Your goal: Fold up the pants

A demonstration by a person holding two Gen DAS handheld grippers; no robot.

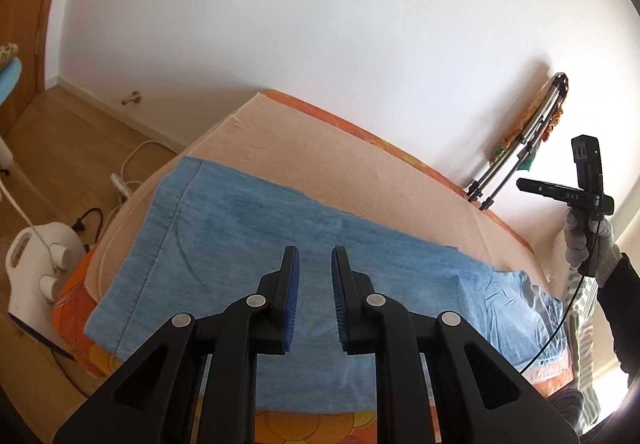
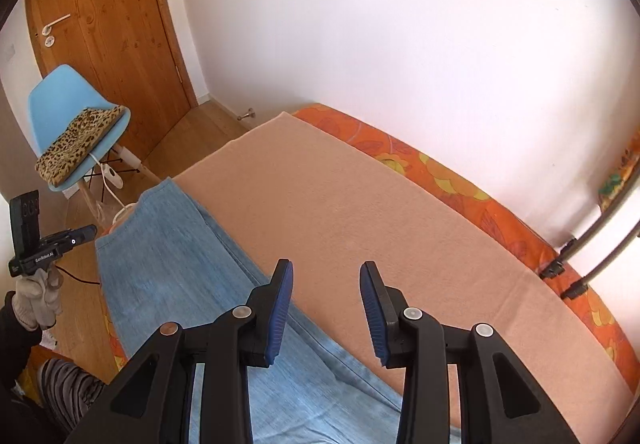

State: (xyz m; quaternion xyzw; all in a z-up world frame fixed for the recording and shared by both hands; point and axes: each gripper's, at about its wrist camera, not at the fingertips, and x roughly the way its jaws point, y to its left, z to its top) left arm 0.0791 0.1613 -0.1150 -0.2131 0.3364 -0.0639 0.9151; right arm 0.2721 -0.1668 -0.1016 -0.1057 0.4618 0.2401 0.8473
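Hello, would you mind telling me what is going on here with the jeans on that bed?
A person in white gloves holds a two-finger gripper in each hand above a bed covered by a peach blanket. A pair of light blue pants lies spread flat along the blanket's near side. The left gripper and right gripper both hang open above the denim, with nothing between their blue pads, so neither grips the pants right now.

Faded blue denim pants [image 1: 256, 244] lie on a matt, felt-like peach blanket [image 2: 360, 204]. The door [image 2: 120, 24] is varnished wood; the chair [image 2: 60, 96] is smooth plastic.
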